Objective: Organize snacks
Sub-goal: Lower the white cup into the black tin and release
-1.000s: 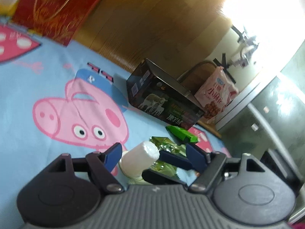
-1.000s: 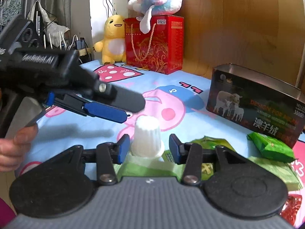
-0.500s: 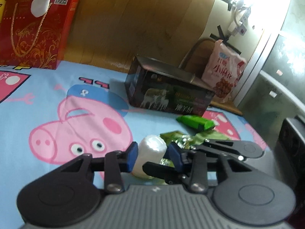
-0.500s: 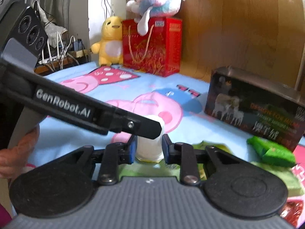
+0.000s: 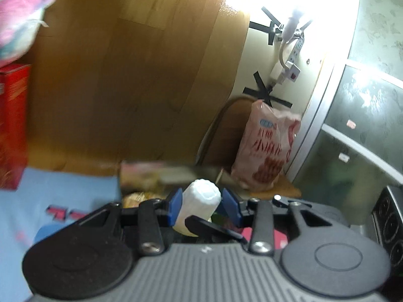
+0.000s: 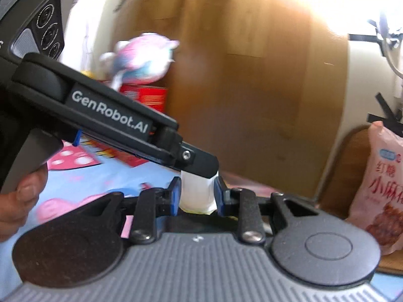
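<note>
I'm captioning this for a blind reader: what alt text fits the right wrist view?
Both hand-held grippers grip one small white ridged cup: the right hand-held gripper pinches its sides, and the left hand-held gripper reaches in from the left over its top. Behind are a wooden panel, a plush toy and a pink snack bag.

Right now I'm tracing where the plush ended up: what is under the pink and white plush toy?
The pink and white plush toy sits on top of a red box. The left gripper's black body hides the box's lower part.
</note>
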